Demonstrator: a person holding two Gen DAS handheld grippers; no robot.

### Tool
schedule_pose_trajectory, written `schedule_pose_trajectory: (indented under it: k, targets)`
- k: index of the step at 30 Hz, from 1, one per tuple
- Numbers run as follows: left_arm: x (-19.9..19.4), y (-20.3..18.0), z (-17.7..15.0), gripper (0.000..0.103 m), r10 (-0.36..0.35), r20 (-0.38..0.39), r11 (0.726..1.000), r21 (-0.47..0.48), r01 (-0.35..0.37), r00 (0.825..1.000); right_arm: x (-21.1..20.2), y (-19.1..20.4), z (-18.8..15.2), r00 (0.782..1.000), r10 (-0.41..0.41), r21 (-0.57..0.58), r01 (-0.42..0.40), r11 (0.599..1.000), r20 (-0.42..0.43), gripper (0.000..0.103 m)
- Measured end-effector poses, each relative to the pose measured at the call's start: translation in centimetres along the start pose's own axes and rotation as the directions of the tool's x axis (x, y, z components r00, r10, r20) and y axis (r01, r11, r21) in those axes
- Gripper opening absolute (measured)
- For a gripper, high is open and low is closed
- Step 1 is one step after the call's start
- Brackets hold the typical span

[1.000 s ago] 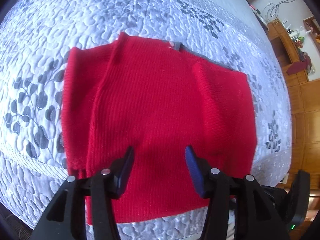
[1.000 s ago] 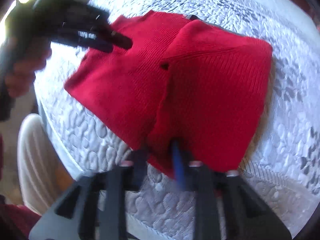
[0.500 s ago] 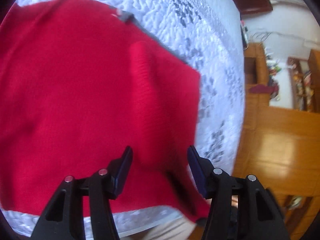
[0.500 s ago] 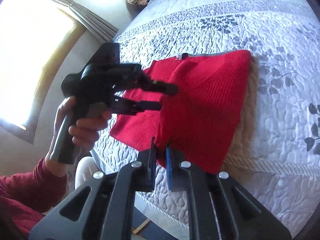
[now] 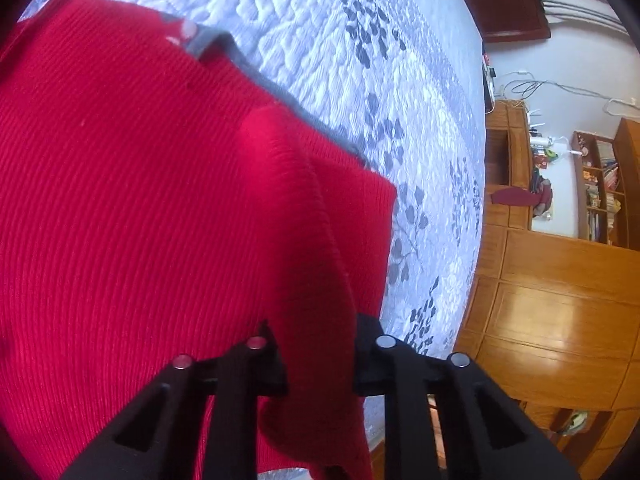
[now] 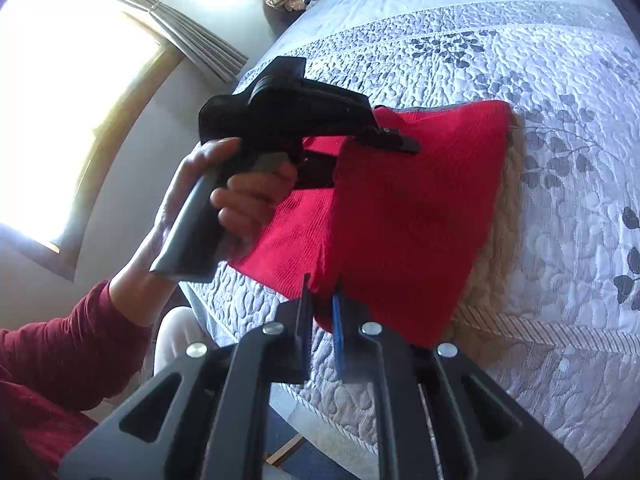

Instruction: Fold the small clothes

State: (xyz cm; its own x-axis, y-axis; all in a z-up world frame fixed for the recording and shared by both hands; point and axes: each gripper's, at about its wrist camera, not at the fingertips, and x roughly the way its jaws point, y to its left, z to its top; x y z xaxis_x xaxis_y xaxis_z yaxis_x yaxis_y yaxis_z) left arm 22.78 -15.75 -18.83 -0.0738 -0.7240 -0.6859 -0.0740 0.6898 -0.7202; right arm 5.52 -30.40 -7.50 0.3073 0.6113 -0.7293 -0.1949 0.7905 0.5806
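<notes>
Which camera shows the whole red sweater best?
The right wrist view: the red sweater shows nearly whole on the quilt, held by both grippers. The left wrist view is too close: red knit fills the picture, with a fold between the left gripper's closing jaws.

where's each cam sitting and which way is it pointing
Left wrist: on the left hand-held gripper, looking down along its fingers at the red sweater on the quilt; its jaws are closing with a fold between them.
Right wrist: on the right hand-held gripper, facing across the quilt toward the window; shows the left hand and a sleeve.
Shared: sweater, quilt, left hand-held gripper.
</notes>
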Motion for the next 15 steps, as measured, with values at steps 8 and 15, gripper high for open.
schedule_pose_trajectory:
  k: [8, 15]
  targets:
    - [-5.8, -1.1, -0.4, 0.016, -0.011, 0.101, 0.991, 0.137, -0.003, 0.995, 3.2, 4.5, 1.0, 0.997, 0.05, -0.065, -0.054, 0.996, -0.059, 0.007]
    - [-15.3, -0.1, -0.2, 0.016, 0.024, 0.255, 0.967, 0.24, -0.088, 0.967, 8.9, 11.1, 3.7, 0.984, 0.129, -0.157, -0.147, 0.977, -0.119, 0.007]
